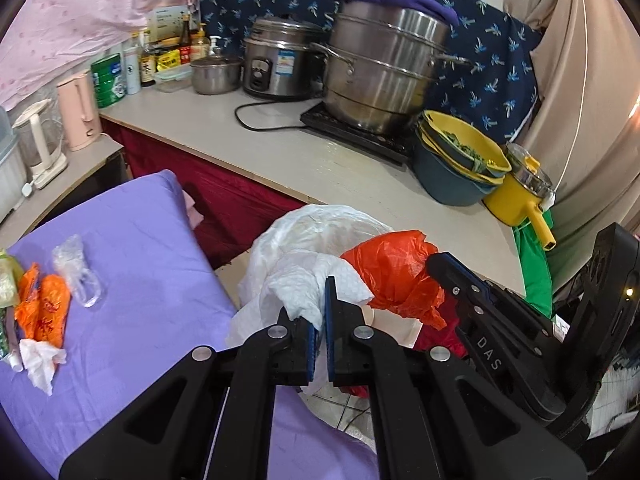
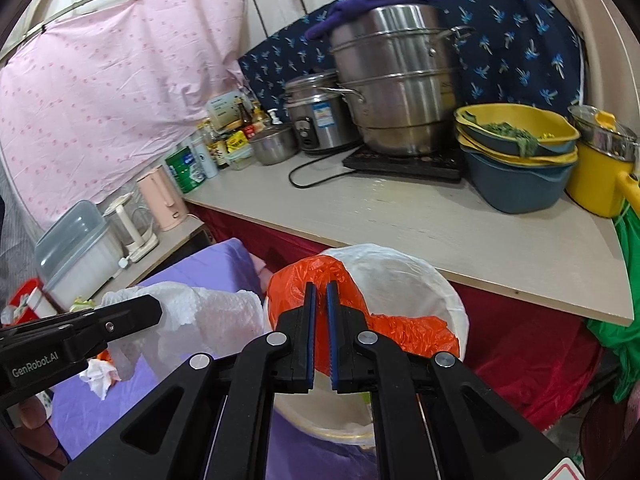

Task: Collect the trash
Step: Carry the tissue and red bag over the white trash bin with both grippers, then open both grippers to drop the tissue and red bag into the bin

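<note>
My left gripper point(image 1: 320, 300) is shut on a white paper towel point(image 1: 308, 280) and holds it beside the bin. My right gripper point(image 2: 321, 286) is shut on an orange plastic bag point(image 2: 344, 308) that hangs into a round bin lined with a white bag point(image 2: 420, 276). In the left wrist view the orange bag point(image 1: 396, 268) and the right gripper point(image 1: 452, 276) sit just right of the towel. More trash lies on the purple cloth point(image 1: 132, 240): a clear plastic wrapper point(image 1: 76, 270), orange wrappers point(image 1: 46, 308) and a crumpled tissue point(image 1: 40, 362).
A beige counter point(image 2: 400, 216) stands behind the bin with a big steel steamer pot point(image 2: 396, 80), a rice cooker point(image 2: 316, 116), stacked yellow and blue basins point(image 2: 516, 152) and bottles. A pink kettle point(image 1: 78, 114) stands at the left. Red cloth hangs under the counter.
</note>
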A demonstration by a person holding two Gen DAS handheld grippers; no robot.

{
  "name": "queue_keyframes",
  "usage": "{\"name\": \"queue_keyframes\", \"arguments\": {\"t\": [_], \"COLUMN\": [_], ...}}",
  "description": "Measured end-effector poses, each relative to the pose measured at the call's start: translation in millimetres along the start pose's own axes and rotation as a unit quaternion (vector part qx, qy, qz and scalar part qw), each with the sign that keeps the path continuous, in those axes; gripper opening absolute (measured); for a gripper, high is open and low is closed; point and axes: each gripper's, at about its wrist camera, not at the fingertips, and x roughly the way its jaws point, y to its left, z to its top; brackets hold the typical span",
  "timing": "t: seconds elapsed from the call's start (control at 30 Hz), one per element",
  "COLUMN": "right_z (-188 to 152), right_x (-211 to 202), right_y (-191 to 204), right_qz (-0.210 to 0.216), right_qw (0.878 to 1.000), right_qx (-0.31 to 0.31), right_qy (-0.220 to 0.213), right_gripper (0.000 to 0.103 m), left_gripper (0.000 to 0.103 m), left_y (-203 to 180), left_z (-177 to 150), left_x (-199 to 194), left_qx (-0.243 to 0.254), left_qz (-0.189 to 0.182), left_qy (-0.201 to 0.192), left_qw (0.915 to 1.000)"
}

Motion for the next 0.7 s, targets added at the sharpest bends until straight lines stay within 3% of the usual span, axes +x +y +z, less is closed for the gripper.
{"name": "queue_keyframes", "arguments": {"t": [0.4,0.47,0.53,0.6,0.7], "right_z": [-3.7,-3.2,-3.1,-2.5,-1.1], "right_x": [31.9,33.8,32.7,31.0,26.7], "right_y": [-34.2,-36.8,-39.7,-43.2,-44.9], "right_qz": [-0.013,-0.016,-0.017,-0.021,-0.026], "right_qw": [0.999,0.999,0.999,0.999,0.999], "right_qx": [0.023,0.028,0.035,0.04,0.046], "right_qy": [0.019,0.019,0.018,0.014,0.007], "right_gripper": [0.005,0.009,0.018,0.026,0.031], "left_gripper": [0.004,0.005,0.011,0.035,0.049], "left_y": [-16.6,-13.9,-12.7,-12.8,-13.1], "left_z": [-3.5,-3.1,-3.0,-3.0,-2.1], "left_x": [64.8,70.3,74.9,76.4,71.7], "left_qx": [0.01,-0.002,-0.004,-0.003,0.0], "left_qz": [-0.021,-0.026,-0.024,-0.019,-0.01], "left_qy": [0.06,0.065,0.068,0.064,0.048], "left_qw": [0.9979,0.9975,0.9974,0.9978,0.9988]}}
